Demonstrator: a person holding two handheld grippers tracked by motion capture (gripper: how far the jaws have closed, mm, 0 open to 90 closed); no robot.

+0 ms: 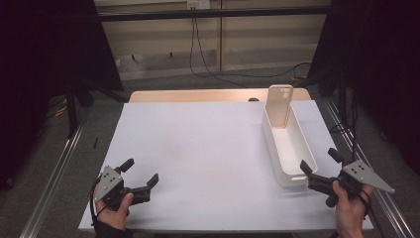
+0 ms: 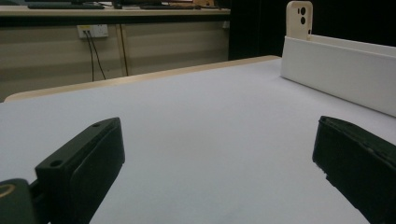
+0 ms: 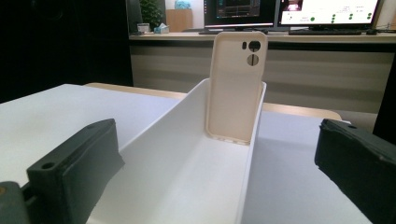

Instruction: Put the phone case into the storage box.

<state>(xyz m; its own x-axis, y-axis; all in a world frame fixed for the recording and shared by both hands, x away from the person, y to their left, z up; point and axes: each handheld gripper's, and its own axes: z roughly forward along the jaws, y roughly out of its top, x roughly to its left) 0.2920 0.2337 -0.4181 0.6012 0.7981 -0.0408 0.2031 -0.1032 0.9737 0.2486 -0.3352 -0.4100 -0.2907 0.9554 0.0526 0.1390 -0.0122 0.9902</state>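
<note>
Worktop (image 1: 198,148) from the high view: a beige phone case (image 1: 280,105) stands upright at the far end of a white bin (image 1: 292,148); left gripper (image 1: 141,178) and right gripper (image 1: 322,163) both gape, holding nothing. Left gripper view: case (image 2: 299,18) far off. Right gripper view: case (image 3: 236,88) looks light, bendy, best pinched by its top edges; no readable writing.

Beige wall panels (image 1: 257,34) carry a socket (image 1: 197,4) with dangling cables (image 1: 198,49); grey floor (image 1: 163,82), dark curtains (image 1: 44,59), and seemingly lit monitors (image 3: 285,11) behind.
</note>
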